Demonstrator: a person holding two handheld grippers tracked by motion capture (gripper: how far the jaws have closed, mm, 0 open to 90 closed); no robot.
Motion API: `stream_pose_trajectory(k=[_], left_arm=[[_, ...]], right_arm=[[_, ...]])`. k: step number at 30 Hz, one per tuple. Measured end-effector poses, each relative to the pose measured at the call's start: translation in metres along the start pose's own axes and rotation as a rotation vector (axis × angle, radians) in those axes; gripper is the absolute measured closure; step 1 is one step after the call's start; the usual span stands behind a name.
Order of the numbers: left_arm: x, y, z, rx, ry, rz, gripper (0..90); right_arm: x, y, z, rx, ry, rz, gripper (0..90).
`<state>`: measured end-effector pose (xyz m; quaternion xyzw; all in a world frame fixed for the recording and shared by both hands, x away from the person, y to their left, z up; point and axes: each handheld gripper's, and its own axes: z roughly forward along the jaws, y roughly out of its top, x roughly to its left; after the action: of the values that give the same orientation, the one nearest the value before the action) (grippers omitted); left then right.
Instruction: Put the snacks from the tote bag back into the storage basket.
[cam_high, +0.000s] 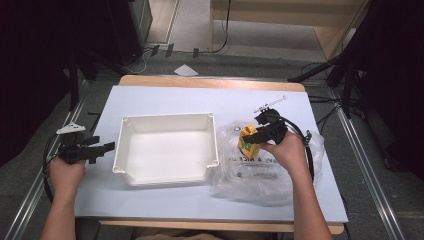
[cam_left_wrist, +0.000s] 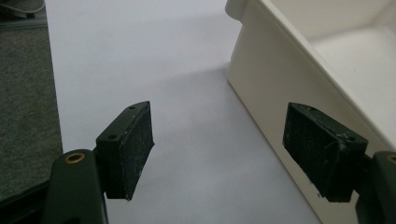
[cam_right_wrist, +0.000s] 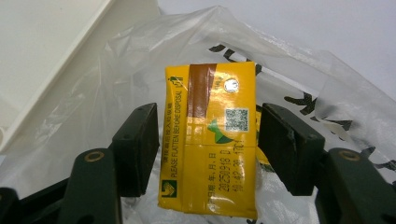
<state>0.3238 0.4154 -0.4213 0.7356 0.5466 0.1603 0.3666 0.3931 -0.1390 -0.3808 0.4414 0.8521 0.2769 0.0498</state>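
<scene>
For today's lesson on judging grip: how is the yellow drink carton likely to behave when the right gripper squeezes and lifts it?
The yellow drink carton is probably fairly stiff but dentable: flat folded faces. Its glossy surface may slip between the right gripper pads, which stand just off its sides. The crinkly plastic bag beneath it could let it slide when nudged.

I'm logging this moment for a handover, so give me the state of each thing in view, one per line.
White bin: upright, empty.
Yellow drink carton: between the right jaws, gaps showing on both sides, not yet gripped.
Clear plastic bag: crumpled, lying flat beside the bin, under the carton.
Left hand-held gripper: open, nothing between its jaws, next to the bin's wall.
Right hand-held gripper: open around the carton.
</scene>
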Motion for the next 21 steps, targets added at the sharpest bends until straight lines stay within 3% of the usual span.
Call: stream_pose_trajectory(k=[21], left_arm=[[-0.001, -0.001, -0.002, 0.005, 0.002, 0.007, 25.2]], right_arm=[[0.003, 0.001, 0.013, 0.026, -0.031, -0.022, 48.8]])
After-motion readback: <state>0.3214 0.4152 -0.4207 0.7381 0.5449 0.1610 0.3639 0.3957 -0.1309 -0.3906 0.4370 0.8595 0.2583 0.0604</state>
